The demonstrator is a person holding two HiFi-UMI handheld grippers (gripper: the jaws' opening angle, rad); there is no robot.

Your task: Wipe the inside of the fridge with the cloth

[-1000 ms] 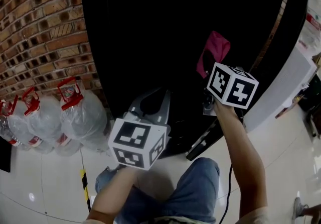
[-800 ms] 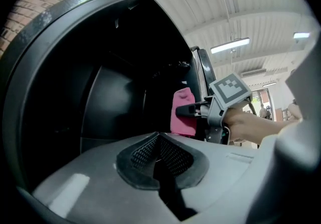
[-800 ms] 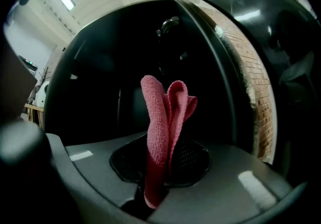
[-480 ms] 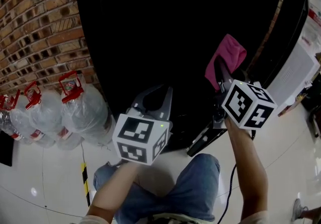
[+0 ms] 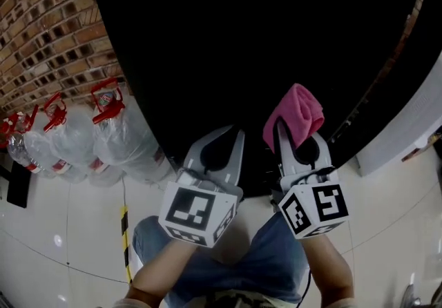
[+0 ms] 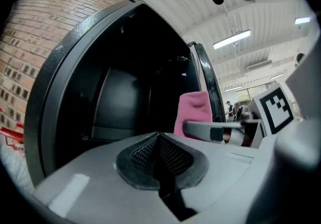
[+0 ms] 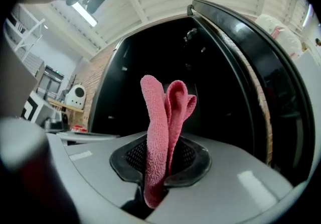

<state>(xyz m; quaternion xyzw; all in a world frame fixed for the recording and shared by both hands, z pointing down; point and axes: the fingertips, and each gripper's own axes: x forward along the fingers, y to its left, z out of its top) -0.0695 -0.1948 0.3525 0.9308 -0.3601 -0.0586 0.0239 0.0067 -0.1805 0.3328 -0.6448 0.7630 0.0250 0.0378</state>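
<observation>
The cloth is pink terry, folded into upright lobes and pinched at its lower end between the closed jaws of the right gripper. It stands just in front of the fridge, outside its opening. The fridge is black, open, with a dark interior.

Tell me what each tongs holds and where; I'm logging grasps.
Right tongs pinch the pink cloth by one end; left tongs are shut on nothing.
</observation>
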